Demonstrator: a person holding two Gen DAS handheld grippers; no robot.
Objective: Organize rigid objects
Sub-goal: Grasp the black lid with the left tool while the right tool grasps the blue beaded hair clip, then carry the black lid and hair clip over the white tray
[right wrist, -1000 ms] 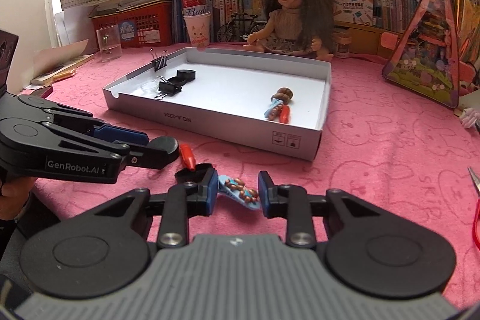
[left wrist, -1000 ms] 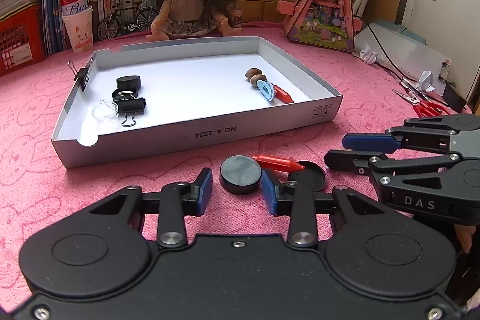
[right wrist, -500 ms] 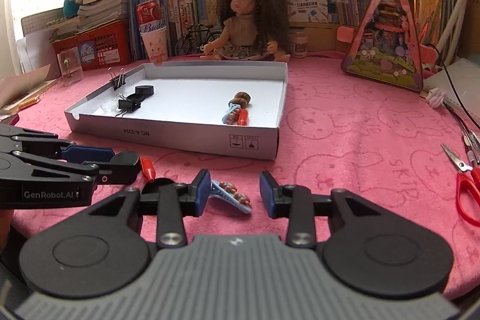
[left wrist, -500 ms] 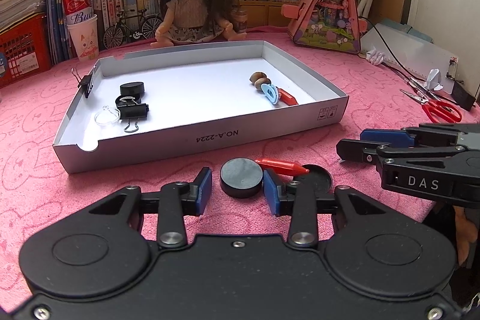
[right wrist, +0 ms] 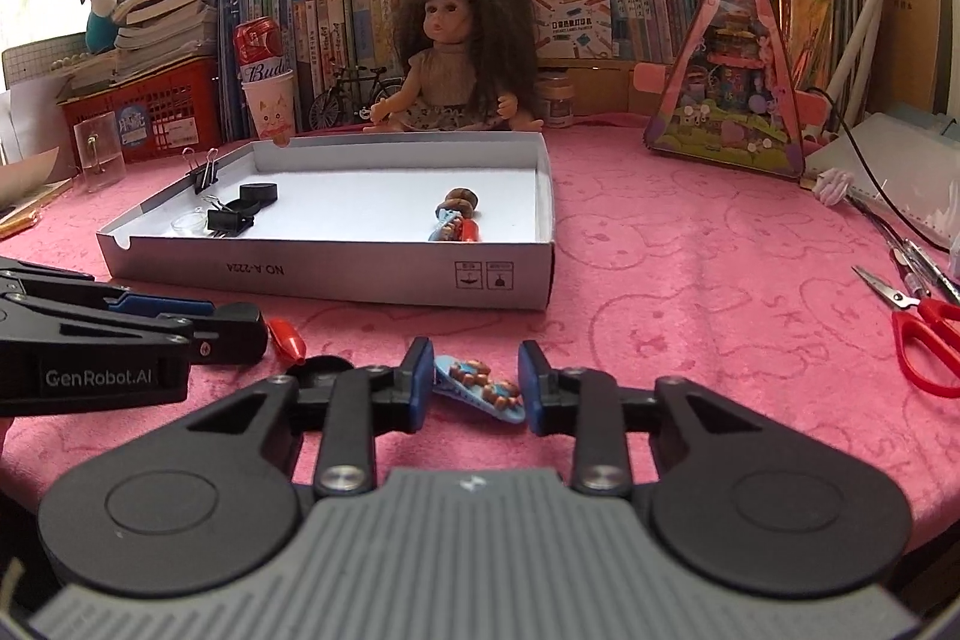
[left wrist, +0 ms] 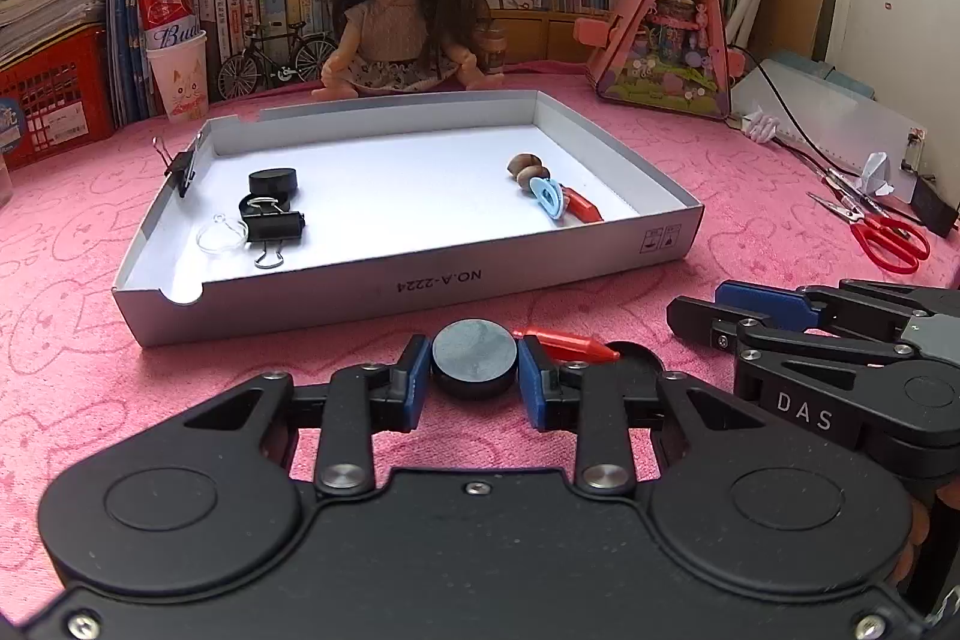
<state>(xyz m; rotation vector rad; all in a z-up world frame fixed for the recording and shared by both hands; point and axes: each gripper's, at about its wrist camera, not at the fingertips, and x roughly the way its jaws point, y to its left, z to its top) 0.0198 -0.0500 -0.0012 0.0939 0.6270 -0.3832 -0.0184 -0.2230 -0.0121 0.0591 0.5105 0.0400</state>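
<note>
Left gripper [left wrist: 474,376] is clamped on a black disc [left wrist: 474,355] on the pink cloth, at 6 o'clock from the white tray [left wrist: 420,280]. It looks hard, smooth, probably light — best held across its rim. Right gripper [right wrist: 474,385] is closing around a blue hair clip [right wrist: 480,388] — thin, likely slippery.

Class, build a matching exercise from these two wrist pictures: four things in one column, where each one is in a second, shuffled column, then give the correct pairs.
Things:
1. black disc
2. blue hair clip
3. red scissors
4. black binder clip

Places:
A. lying inside the white box, left part
B. pinched between the left tool pads
C. on the pink cloth, far right
D. on the cloth between the right tool pads, which are closing

Pairs: 1-B, 2-D, 3-C, 4-A
</note>
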